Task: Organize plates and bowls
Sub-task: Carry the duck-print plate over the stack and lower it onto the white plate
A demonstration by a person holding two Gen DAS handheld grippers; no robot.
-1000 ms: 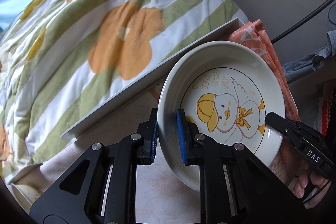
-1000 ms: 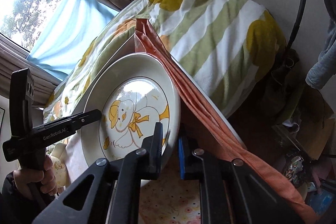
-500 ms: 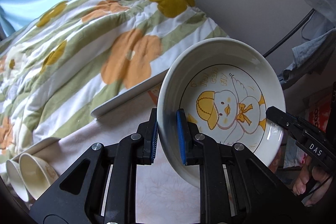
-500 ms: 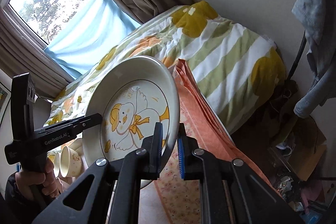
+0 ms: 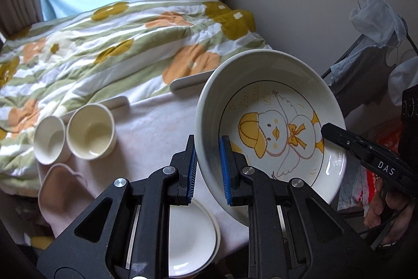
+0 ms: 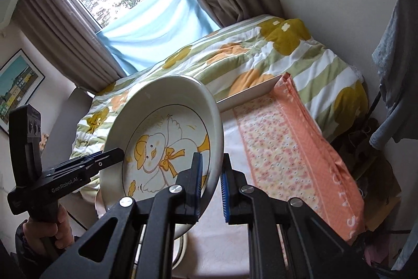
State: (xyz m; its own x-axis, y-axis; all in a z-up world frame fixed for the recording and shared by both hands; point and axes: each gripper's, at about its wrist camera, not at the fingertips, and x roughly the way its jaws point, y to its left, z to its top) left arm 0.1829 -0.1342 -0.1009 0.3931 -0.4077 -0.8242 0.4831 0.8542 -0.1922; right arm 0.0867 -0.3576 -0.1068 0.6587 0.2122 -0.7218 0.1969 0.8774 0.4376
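A deep white plate with a yellow duck drawing is held in the air, tilted on edge. My left gripper is shut on its left rim. My right gripper is shut on the opposite rim, and the same duck plate fills the left of the right wrist view. Below the left gripper a stack of plain white plates lies on the table. Two small cream bowls sit side by side at the table's left.
The table has a pale floral cloth and a white tray edge at the back. An orange patterned cloth lies at the right. A bed with a flowered quilt is behind. Clothes hang on a rack at right.
Both grippers have lifted the duck plate higher and pulled back from the bed. The bowls and the white plate stack have come into view below.
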